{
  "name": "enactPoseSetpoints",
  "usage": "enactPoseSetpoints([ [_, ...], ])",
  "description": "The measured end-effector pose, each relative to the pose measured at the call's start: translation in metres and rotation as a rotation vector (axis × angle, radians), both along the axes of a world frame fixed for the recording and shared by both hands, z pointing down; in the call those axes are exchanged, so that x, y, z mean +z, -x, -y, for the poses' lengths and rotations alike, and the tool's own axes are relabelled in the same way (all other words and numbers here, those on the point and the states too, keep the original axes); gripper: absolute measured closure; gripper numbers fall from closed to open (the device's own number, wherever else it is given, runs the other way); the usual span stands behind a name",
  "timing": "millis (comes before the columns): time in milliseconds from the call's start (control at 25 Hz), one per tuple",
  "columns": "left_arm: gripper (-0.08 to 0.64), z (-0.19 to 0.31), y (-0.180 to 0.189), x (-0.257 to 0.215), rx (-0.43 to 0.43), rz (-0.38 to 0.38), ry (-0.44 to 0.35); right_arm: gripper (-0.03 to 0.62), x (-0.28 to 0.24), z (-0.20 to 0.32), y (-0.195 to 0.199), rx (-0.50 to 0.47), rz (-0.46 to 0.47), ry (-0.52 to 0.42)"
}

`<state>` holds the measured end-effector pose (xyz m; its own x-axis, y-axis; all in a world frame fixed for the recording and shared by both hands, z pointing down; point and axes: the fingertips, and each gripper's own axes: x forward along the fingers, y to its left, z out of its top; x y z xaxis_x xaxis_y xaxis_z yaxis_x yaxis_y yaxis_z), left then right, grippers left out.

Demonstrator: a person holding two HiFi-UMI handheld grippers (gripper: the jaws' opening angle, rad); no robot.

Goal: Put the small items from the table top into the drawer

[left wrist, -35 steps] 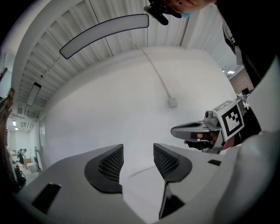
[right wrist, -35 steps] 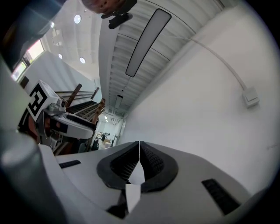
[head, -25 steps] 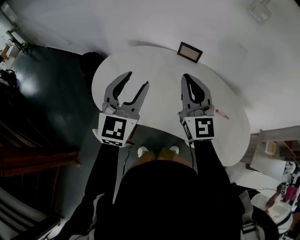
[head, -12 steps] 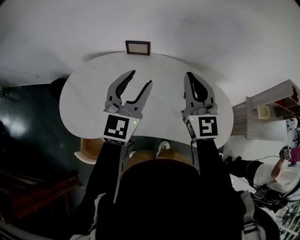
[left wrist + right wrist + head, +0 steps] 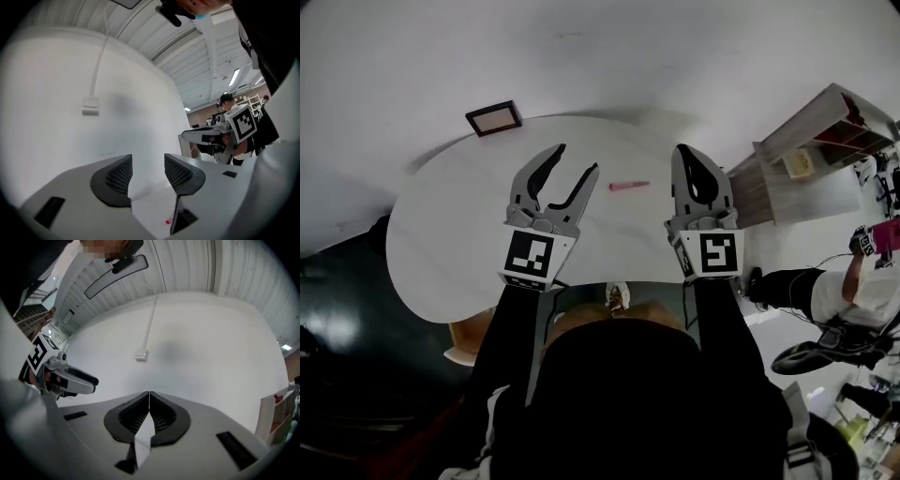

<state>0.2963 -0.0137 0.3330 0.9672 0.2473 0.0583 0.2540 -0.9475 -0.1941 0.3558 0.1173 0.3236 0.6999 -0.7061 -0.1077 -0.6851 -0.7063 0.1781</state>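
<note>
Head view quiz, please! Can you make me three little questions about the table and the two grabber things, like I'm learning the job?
1. True or false: the left hand-held gripper has its jaws apart, with nothing between them.
2. Pick one: the thin stick lying on the white rounded table top, between the two grippers in the head view, is A pink, B green, C blue.
3. Fill the gap: the right hand-held gripper has its jaws ____ (apart or together).

Key: 1 true; 2 A; 3 together.

Smooth matt table [image 5: 459, 239], ribbed black tongs pads [image 5: 117, 177]
</note>
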Motion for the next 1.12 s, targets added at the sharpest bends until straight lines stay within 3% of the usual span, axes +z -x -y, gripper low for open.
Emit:
enactPoseSetpoints([
  [280,0.331,-0.031,-0.021,0.013,0.07,0.039,0.033,0.565,0.008,-0.031,-0.011,0.069,0.02,0.011],
  [480,0.33,-0.052,-0.039,0.05,0.198,0.16,-0.034,0.565,0.017,-0.041,-0.014,0.083,0.044,0.019],
  [600,0.33,-0.063,-0.055,0.087,0.305,0.267,-0.109,0.565,0.029,-0.046,-0.017,0.093,0.064,0.025],
  [840,0.331,-0.092,-0.072,0.178,0.548,0.553,-0.227,0.565,0.041,-0.062,-0.028,0.125,0.092,0.036],
  [1120,0.331,-0.101,-0.084,0.273,0.703,0.817,-0.405,0.565,0.056,-0.084,-0.041,0.161,0.127,0.059],
])
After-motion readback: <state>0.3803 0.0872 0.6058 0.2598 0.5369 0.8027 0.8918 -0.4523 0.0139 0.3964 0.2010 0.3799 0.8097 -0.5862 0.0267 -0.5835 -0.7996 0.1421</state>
